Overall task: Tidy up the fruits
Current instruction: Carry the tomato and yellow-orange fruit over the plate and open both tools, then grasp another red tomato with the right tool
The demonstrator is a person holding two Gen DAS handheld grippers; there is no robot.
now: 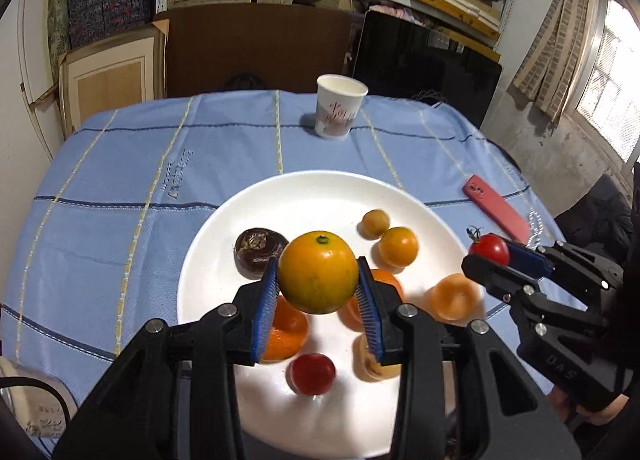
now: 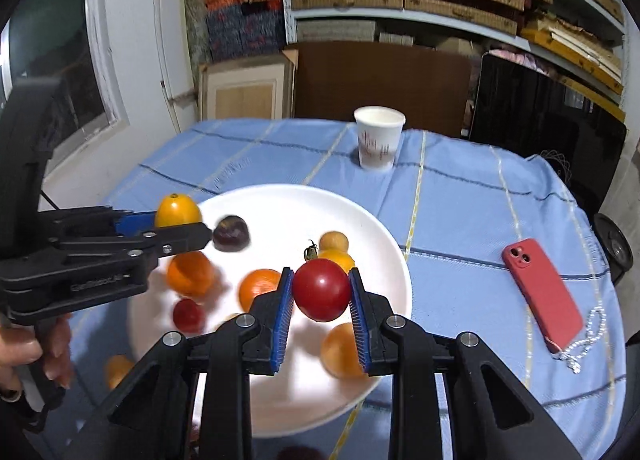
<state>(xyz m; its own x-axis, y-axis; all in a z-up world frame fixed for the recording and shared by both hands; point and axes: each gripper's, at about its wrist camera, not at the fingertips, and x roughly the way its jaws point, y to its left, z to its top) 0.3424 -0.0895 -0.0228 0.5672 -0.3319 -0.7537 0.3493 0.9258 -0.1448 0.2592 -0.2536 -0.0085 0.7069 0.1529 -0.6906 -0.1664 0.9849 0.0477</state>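
A storeroom: shelves (image 2: 440, 12) stacked with flat boxes (image 2: 460, 0) behind table (image 2: 460, 200).

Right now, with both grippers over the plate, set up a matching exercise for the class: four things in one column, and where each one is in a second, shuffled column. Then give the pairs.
Column 1
1. yellow-orange citrus fruit
2. red tomato
3. paper cup
4. red phone

Column 2
A. lying flat on the blue tablecloth, right of the white plate
B. clamped in the left gripper
C. standing upright on the cloth beyond the plate
D. clamped in the right gripper

Pairs: 1-B, 2-D, 3-C, 4-A
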